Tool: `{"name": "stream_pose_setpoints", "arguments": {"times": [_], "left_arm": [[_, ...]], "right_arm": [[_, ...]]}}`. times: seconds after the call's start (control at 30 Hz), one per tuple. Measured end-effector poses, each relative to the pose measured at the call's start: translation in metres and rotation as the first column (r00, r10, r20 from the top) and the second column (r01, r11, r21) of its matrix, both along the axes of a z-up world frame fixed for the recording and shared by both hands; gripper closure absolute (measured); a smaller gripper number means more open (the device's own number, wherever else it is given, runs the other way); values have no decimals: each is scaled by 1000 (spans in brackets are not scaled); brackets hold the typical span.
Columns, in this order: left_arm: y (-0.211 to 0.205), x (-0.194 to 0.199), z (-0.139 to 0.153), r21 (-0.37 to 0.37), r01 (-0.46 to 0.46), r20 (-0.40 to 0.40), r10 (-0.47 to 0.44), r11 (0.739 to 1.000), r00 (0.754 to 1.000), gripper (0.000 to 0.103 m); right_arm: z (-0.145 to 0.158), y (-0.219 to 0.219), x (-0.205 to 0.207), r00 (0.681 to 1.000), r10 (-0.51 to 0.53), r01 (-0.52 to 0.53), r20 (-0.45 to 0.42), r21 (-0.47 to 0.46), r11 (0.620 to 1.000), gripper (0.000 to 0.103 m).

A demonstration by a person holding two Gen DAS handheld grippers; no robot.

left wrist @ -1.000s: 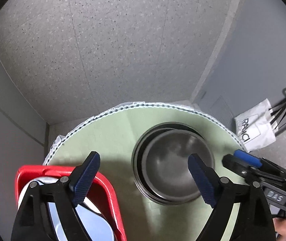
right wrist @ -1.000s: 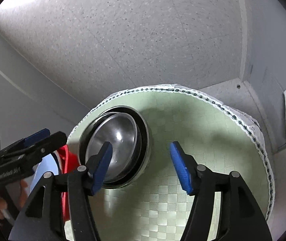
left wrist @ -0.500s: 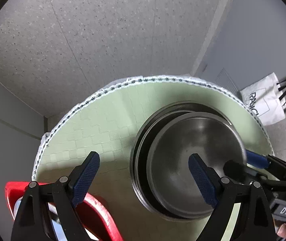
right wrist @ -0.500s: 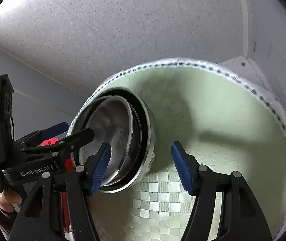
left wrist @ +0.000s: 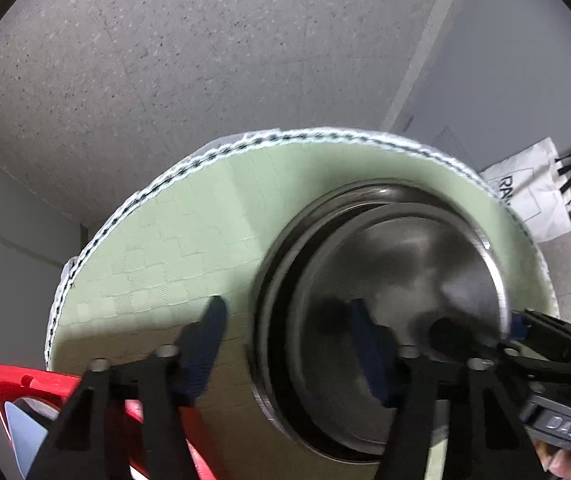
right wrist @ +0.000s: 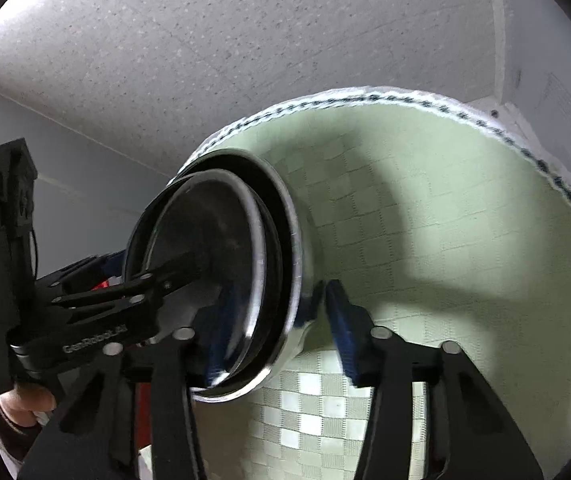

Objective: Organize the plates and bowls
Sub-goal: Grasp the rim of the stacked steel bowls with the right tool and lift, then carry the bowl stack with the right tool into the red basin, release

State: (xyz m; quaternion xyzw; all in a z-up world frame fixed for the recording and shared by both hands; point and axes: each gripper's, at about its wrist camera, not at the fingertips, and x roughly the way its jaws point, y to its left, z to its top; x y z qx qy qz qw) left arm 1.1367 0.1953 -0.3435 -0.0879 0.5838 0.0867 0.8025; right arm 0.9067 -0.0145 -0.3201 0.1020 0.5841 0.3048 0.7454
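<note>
nearer now, green checked tablecloth (left wrist: 189,240)

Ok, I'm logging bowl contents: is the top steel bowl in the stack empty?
Empty as far as shown: the top steel bowl shows bare metal inside. The left gripper hides part of its floor.

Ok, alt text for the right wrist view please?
The right gripper straddles the near rim of the stacked steel bowls on the green checked mat. The left gripper reaches into the bowls from the left.

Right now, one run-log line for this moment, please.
steel bowls: nested on tablecloth | left claw: open, astride rim | right claw: astride rim, grip unclear
</note>
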Motion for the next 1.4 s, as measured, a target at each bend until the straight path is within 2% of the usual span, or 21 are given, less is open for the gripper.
{"name": "stream_pose_setpoints", "arguments": {"times": [0.2,0.5,0.8,1.13,1.27,1.4], "left_arm": [[-10,-8,7,26,-6,19,5,1000,1000,63],[-42,-24,22,59,-5,51,2,998,999,65],[-85,-50,56,71,-16,113,8,997,994,65],[-117,-108,123,86,-19,233,-1,996,973,65],[-109,-143,149,86,-1,285,-24,996,958,65],[-84,-189,171,103,26,322,-58,994,945,65]], "right_arm": [[-3,-7,1,1000,-11,11,-16,14,1000,68],[9,-31,-11,1000,-24,24,3,25,999,69],[35,-63,-34,999,-29,27,45,48,999,69],[94,-85,-73,988,-34,23,151,77,997,69],[121,-74,-100,976,-51,36,211,73,997,69],[137,-51,-129,967,-76,57,245,84,995,69]]}}
